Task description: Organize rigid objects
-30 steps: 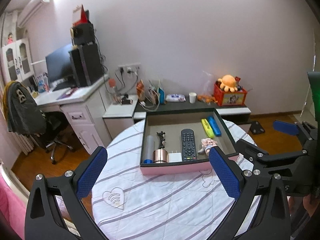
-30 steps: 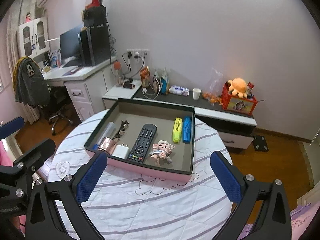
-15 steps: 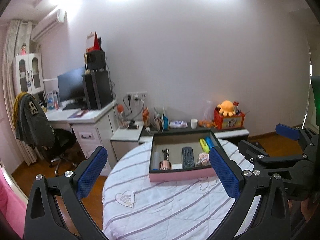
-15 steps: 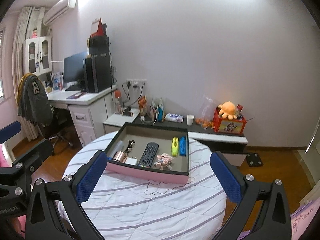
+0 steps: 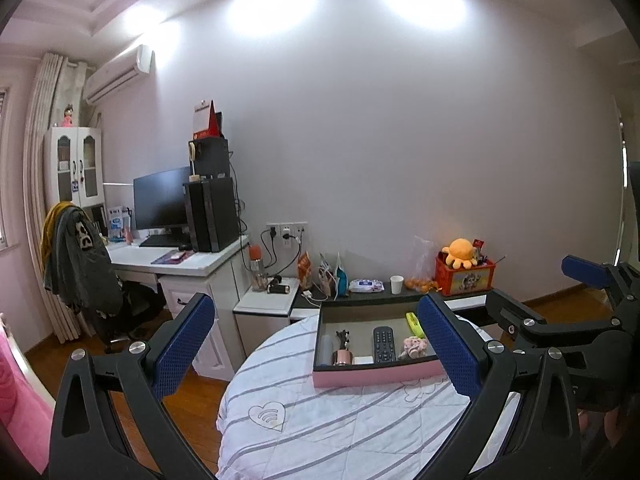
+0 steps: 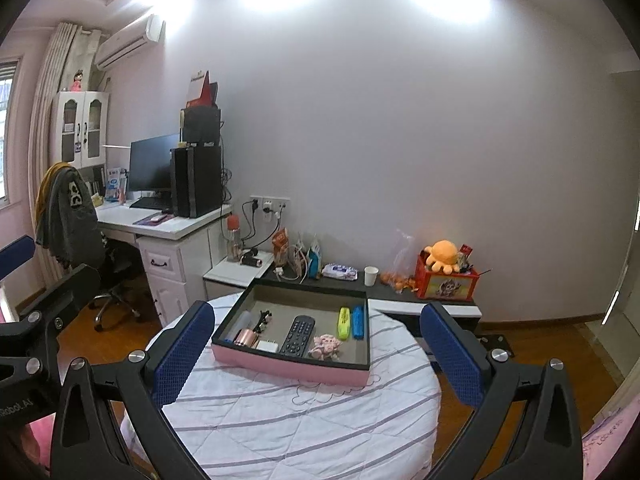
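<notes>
A pink tray (image 6: 288,368) with a dark inside sits on the round table (image 6: 300,420) under a striped white cloth. Inside lie a black remote (image 6: 298,336), a yellow highlighter (image 6: 344,322), a blue highlighter (image 6: 357,322), a small doll (image 6: 326,346), a white charger (image 6: 267,346) and a rose-gold cylinder (image 6: 247,337). My right gripper (image 6: 316,316) hangs open and empty, well back from the tray. In the left wrist view the same tray (image 5: 376,378) shows the remote (image 5: 384,344) and doll (image 5: 416,346). My left gripper (image 5: 314,320) is open and empty too.
A white desk (image 6: 168,232) with a monitor and a PC tower stands at the left, beside an office chair (image 6: 68,216) draped with a jacket. Behind the table runs a low cabinet (image 6: 424,308) carrying a paper cup, wipes and a red box with an orange plush. The floor is wood.
Both grippers have drawn back from the tray and tilted upward, so the tray looks smaller and lower and more wall and ceiling show. Both stay open and empty.
</notes>
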